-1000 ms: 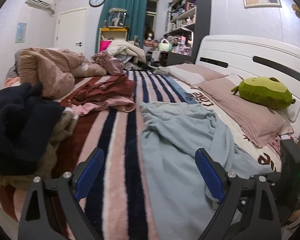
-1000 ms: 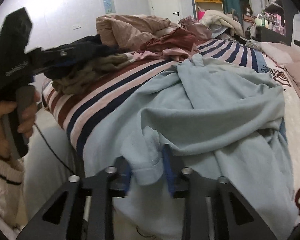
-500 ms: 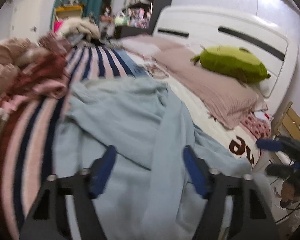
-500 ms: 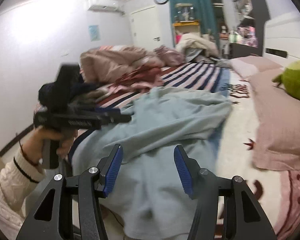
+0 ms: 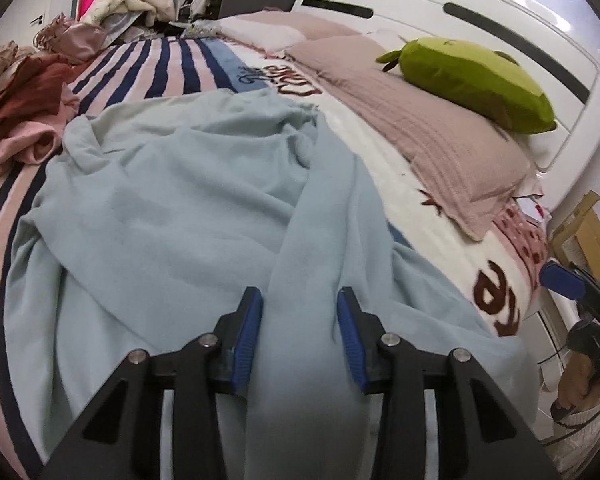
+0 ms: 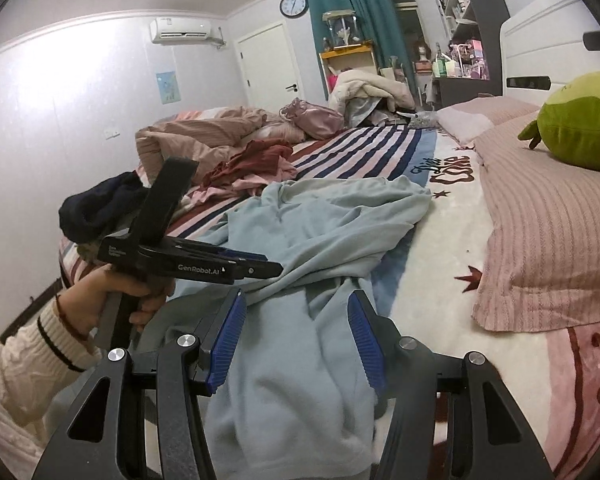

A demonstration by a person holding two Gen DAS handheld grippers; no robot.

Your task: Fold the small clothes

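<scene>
The light blue garment (image 5: 172, 208) is blurring into a soft smear right under the left gripper (image 5: 299, 334), so whether the pads (image 5: 249, 336) are touching the fold running between them cannot be told. Its near hem is dropping below the frame in both views. In the right wrist view the right gripper (image 6: 296, 344) is covering the cloth behind its fingers. The left gripper's tips (seen side-on there) (image 6: 256, 267) are overlapping, hiding their gap. The hand holding the far gripper (image 5: 580, 376) is being cropped at the left view's right edge. Shelf items (image 6: 466, 66) beyond are staying too small to identify.
</scene>
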